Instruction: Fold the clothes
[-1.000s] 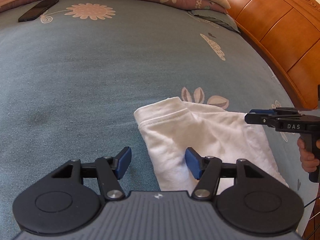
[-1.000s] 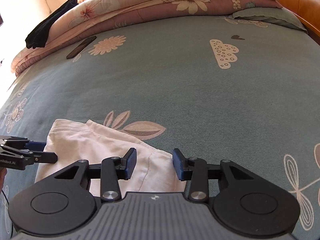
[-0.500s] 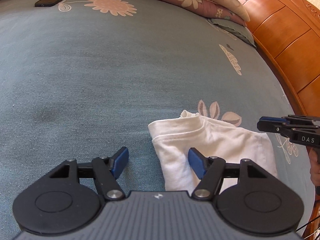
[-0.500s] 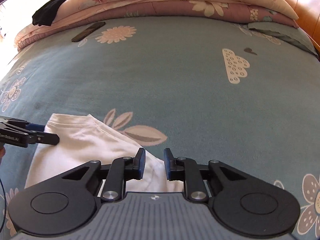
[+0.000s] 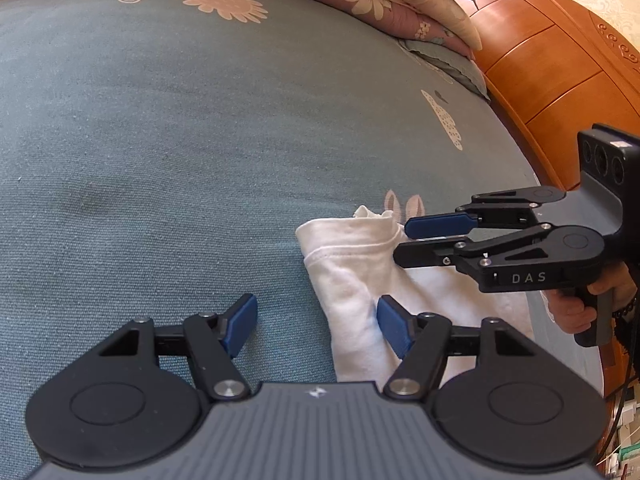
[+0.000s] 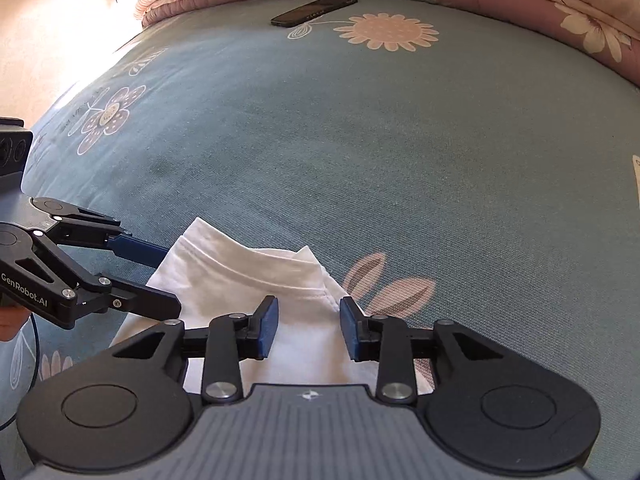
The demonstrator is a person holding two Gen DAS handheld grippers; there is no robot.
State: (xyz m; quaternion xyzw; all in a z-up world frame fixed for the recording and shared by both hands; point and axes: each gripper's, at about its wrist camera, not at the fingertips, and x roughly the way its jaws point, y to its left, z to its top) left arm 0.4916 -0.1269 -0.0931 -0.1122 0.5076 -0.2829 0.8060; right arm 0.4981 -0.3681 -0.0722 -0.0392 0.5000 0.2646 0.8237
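I held both grippers over the folded white garment (image 5: 352,280), which lay on the blue-grey floral bedspread (image 5: 160,160) close to its near edge. My left gripper (image 5: 316,324) stood spread wide, straddling the garment's left fold; my right gripper (image 6: 306,328) hung parted above its stitched hem, gripping nothing. Wide, bare woven cloth stretched ahead to a dark phone (image 6: 314,10) and stacked quilts (image 5: 380,4). To the right, the glossy wooden headboard (image 5: 560,72) closed off the room.
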